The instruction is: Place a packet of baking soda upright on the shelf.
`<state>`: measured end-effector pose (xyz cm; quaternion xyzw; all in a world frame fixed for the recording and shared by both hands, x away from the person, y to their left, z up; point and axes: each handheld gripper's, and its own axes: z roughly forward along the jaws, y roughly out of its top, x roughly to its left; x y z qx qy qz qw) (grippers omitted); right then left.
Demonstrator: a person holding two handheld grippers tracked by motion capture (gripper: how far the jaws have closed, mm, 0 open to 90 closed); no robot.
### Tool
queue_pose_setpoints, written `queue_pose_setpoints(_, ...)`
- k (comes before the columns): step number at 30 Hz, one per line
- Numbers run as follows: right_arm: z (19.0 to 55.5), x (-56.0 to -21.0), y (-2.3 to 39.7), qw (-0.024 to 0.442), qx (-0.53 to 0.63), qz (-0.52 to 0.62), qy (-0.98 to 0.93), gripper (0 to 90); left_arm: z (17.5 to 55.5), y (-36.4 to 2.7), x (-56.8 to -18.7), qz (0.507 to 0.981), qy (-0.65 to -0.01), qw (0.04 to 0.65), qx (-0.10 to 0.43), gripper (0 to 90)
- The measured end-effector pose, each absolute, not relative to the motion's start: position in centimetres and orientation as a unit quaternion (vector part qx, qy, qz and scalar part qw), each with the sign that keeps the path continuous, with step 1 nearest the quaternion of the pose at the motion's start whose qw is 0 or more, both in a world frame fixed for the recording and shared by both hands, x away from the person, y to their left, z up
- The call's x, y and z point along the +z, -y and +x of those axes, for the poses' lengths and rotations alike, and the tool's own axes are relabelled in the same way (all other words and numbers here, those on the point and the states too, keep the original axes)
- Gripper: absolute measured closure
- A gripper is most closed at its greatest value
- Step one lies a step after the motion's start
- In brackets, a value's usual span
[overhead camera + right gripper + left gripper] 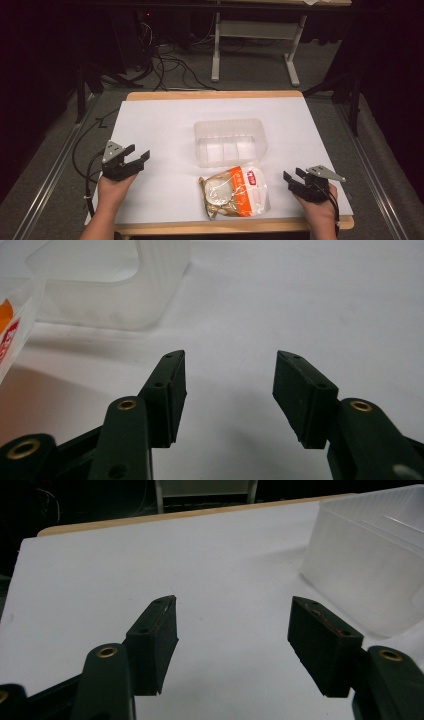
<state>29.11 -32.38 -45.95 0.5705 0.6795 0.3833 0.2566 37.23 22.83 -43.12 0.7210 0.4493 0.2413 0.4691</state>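
Observation:
A clear plastic tub (pixel 230 141) stands in the middle of the white table top (pixel 160 125). Just in front of it lies a clear bag with an orange and red label (pixel 235 191), holding pale round food. My left gripper (pixel 136 156) rests at the left of the table, open, with nothing between its jaws. My right gripper (pixel 294 175) sits at the right, beside the bag, also open and empty. In the left gripper view my own gripper (pixel 232 625) looks past the tub (pixel 370 555) at the right. The right gripper view has my own gripper (pixel 230 375), the tub (pixel 110 285) and the bag's edge (pixel 12 335).
The white sheet covers a wooden table whose edge (pixel 215 94) shows at the back. Beyond it stand a grey table frame (pixel 255 45) and loose cables (pixel 170 65) on the floor. A cable (pixel 82 150) trails off the left side.

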Motion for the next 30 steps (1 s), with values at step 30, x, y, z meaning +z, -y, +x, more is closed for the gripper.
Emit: queue_pose_setpoints(30,28.45,-44.9,32.33,0.264,0.428,0.561,-0.658,32.9,37.29,-22.23,-43.37,0.739,-0.432,0.463,0.23,35.4)
